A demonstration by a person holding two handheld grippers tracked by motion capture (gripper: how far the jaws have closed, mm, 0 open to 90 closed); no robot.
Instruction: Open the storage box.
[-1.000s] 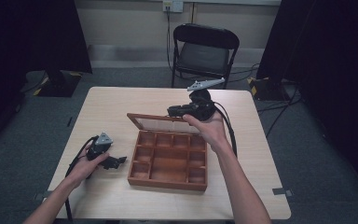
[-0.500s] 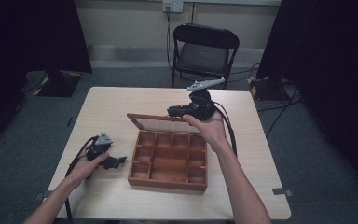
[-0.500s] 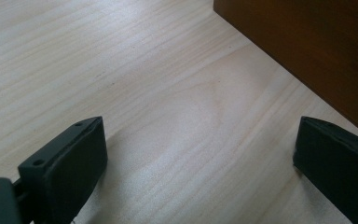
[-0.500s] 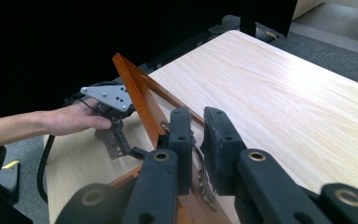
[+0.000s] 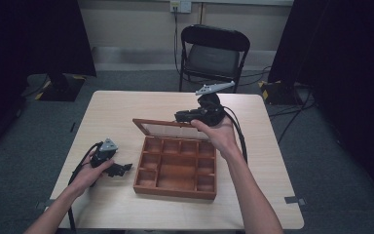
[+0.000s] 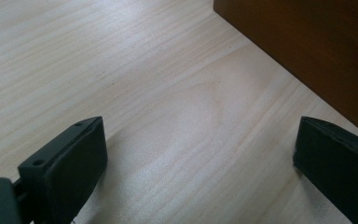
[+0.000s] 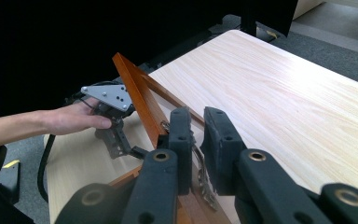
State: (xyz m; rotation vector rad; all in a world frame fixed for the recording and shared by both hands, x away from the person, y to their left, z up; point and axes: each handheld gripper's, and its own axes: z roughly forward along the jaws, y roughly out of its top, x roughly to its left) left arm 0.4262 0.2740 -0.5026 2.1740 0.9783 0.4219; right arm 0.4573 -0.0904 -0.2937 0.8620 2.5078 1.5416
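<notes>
A brown wooden box (image 5: pixel 173 191) with several bare compartments sits mid-table, its glass-paned lid (image 5: pixel 160 127) raised at the far side. My right gripper (image 5: pixel 179 116) is at the lid's top rim, shut on it. In the right gripper view the jaws of that gripper (image 7: pixel 199 135) stand nearly together, with the lid's frame (image 7: pixel 137 95) and its metal clasp between them. My left gripper (image 5: pixel 125 168) rests on the table just left of the box, open. The left gripper view has this gripper (image 6: pixel 198 154) wide open over bare wood, the box's side wall (image 6: pixel 307 46) just ahead.
The light wooden table (image 5: pixel 126 107) has bare room on all sides of the box. A black folding chair (image 5: pixel 214 53) stands behind the far edge. Cables trail from both grippers. Dark curtains hang at left and right.
</notes>
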